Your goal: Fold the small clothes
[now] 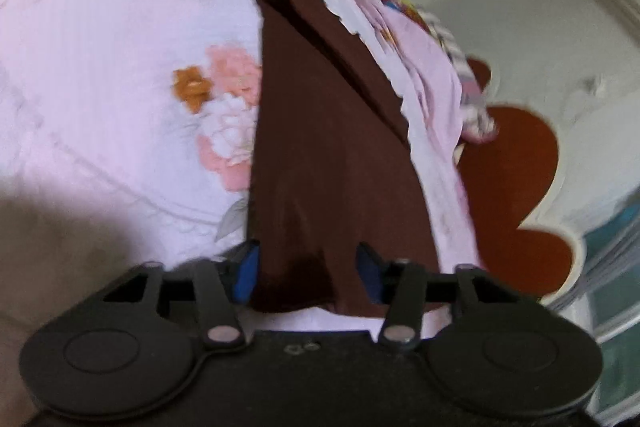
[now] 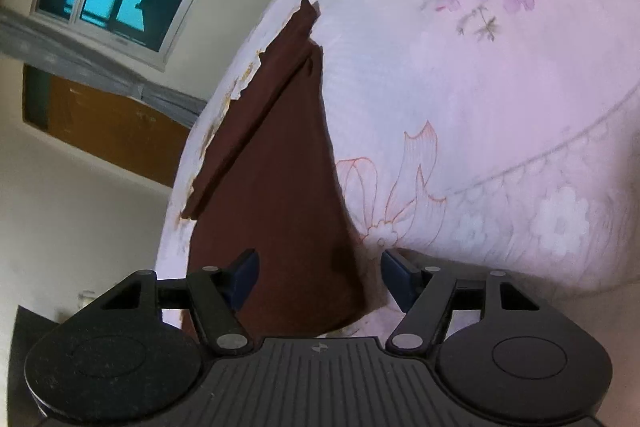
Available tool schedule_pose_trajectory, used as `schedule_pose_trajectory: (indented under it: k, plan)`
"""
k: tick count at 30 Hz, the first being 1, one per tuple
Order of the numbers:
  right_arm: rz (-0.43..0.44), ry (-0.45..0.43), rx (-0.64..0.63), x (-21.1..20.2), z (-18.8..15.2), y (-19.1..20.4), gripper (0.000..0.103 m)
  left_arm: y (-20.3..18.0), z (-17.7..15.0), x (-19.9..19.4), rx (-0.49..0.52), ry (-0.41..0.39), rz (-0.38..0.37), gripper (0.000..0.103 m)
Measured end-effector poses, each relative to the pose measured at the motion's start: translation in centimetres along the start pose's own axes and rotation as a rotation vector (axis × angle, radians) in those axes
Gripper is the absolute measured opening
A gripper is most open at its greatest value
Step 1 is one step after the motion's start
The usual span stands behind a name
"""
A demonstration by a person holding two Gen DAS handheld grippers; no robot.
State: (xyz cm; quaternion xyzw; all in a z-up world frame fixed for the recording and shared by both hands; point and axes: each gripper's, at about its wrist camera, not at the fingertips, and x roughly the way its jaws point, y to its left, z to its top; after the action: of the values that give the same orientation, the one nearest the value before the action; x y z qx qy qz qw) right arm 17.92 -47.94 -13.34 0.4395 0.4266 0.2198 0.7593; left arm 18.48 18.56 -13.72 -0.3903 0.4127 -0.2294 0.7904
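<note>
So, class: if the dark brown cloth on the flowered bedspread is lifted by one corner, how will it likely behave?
The brown cloth is probably floppy: it lies flat on the bedspread with a soft crease running along it. It looks thin, so likely light, and would hang and drape rather than hold its shape. It should not roll or tip, though a fold may slip open.

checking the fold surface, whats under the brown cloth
The brown cloth lies on a pink floral bedsheet, which shows all round it. A fold of the cloth lies on top along one edge. What the sheet looks like directly beneath the cloth is covered.
</note>
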Motion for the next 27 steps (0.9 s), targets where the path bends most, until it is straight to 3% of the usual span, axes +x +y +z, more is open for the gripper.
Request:
schedule_pose_trajectory:
  k: [3, 7, 9, 12, 19, 21, 22, 27]
  plan:
    - [0.007, 0.029, -0.003, 0.4, -0.7, 0.1, 0.050, 0.3, -0.4, 0.1, -0.008, -0.003, -0.023, 0.041]
    - [0.061, 0.009, 0.057, 1.0, -0.9, -0.6, 0.049, 1.7, -0.6, 0.3, -0.085, -0.039, -0.099, 0.041]
    - [0.075, 0.008, 0.071, 1.2, -0.8, -0.9, 0.048, 2.4, -0.6, 0.4, -0.120, -0.052, -0.116, 0.025]
    - [0.101, 0.016, 0.083, 1.2, -0.9, -1.2, 0.043, 2.7, -0.9, 0.5, -0.110, -0.049, -0.099, 0.014]
    - [0.109, 0.009, 0.107, 1.8, -0.7, -1.8, 0.034, 2.1, -0.4, 2.2, -0.105, -0.041, -0.091, 0.018]
    - [0.085, 0.001, 0.116, 2.0, -0.5, -2.1, 0.013, 2.0, -0.4, 2.3, -0.097, -0.055, -0.074, 0.006]
    - [0.070, -0.004, 0.114, 2.0, -0.5, -2.3, 0.008, 1.8, -0.5, 2.5, -0.076, -0.053, -0.042, 0.007]
    - [0.092, -0.033, 0.069, 1.1, -0.8, -2.4, 0.005, 0.7, -0.8, 1.2, 0.005, -0.078, -0.008, 0.004]
